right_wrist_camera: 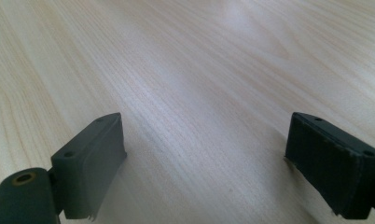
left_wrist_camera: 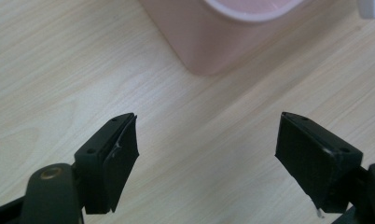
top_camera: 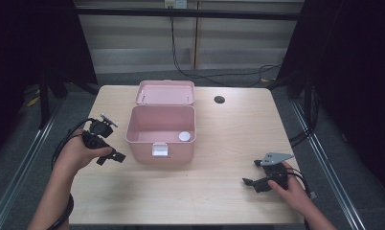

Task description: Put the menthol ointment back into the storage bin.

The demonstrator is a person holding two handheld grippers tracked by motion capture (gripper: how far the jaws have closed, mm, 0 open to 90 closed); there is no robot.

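Nearest the desk's (top_camera: pixel 214 191) front edge, toward its right front corner, the right gripper (top_camera: pixel 252 173) sits low over pale wood-grain laminate, a hand around its black body and a grey three-cornered plate on top; in the right gripper view its two blocky black jaws stand wide apart with nothing but bare grain between them. Toward the left edge, a little farther back, the left gripper (top_camera: pixel 121 156) is held in the other hand, a black cable trailing from it; its two jaws also stand apart and hold nothing, and in the left gripper view they point at a rounded lower corner of the box just ahead, not touching it. The one pink box (top_camera: pixel 162 139) stands at the middle of the desk, slightly left of centre: smooth matte plastic, rectangular with soft rounded corners and a thick rolled rim. A single white clasp (top_camera: pixel 160 150) sits on its front wall. Inside, on the box's floor near its right front corner, lies one small round white disc (top_camera: pixel 184 136). Its one lid (top_camera: pixel 165 92) is swung open and stands behind it toward the far edge, the same pink, a shallow tray shape. Farther right, near the far edge, one dark round hole (top_camera: pixel 219 99) is cut into the desk top.
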